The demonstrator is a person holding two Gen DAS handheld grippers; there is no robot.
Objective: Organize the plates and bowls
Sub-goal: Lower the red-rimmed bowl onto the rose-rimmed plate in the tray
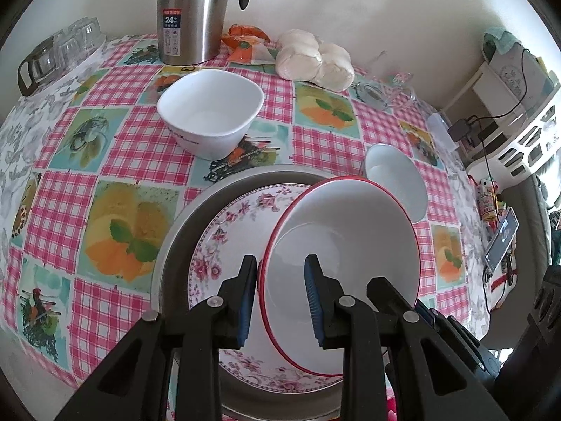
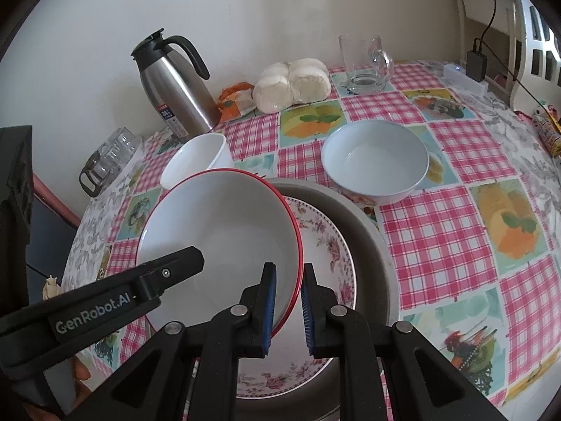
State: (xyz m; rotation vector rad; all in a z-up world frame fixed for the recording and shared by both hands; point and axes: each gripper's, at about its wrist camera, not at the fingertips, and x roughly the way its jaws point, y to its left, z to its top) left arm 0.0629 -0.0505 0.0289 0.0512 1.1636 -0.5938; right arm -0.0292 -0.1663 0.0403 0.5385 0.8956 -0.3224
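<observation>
- The surface wears a pink checked cloth with fruit pictures and carries everything else.
- A grey round tray sits at its near edge, with a floral plate lying inside it.
- The red-rimmed bowl hangs tilted over the floral plate — both claws grip it at opposite sides of its rim.
- The left claw is clamped on the bowl's rim, one pad inside, one outside.
- The right claw is likewise closed on the rim at the other side.
- A pale blue bowl stands just beyond the tray; a white squarish bowl stands apart — nearer the steel jug.
- A glass mug stands by the wall.
</observation>
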